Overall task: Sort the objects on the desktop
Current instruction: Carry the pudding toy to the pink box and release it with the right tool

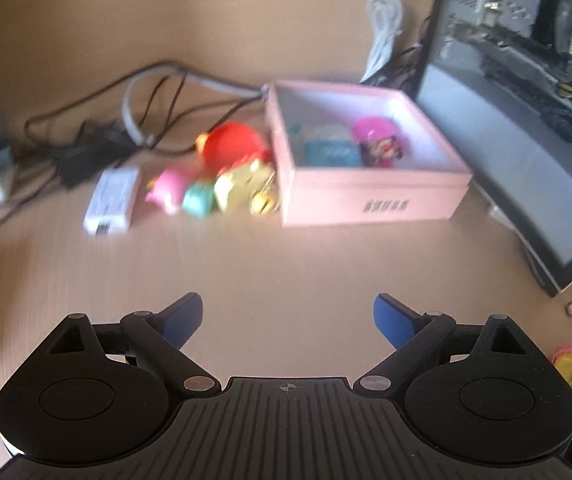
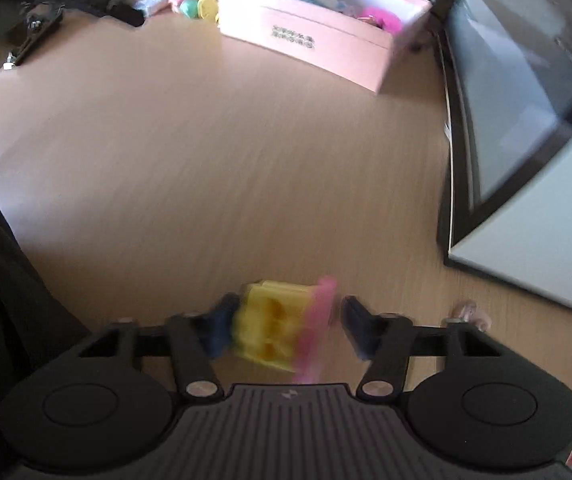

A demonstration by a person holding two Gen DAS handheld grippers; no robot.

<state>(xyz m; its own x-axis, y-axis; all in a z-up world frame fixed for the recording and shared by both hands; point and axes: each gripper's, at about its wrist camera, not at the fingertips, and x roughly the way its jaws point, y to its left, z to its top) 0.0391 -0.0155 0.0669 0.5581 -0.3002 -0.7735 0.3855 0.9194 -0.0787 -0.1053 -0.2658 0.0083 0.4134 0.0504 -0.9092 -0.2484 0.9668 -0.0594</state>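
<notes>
My left gripper hangs open over bare wooden desk, nothing between its blue fingers. Ahead of it stands an open pink box holding a pink cup toy and a teal item. Left of the box lie a red toy, a gold toy, a small teal toy and a pink toy. In the right wrist view a blurred yellow and pink toy sits between the fingers of my right gripper. The left pad touches it; a narrow gap shows at the right pad.
A white adapter and tangled cables lie left of the toys. A curved monitor lines the right side, close to the pink box. A small pale object rests near the monitor's base. A dark sleeve fills the left edge.
</notes>
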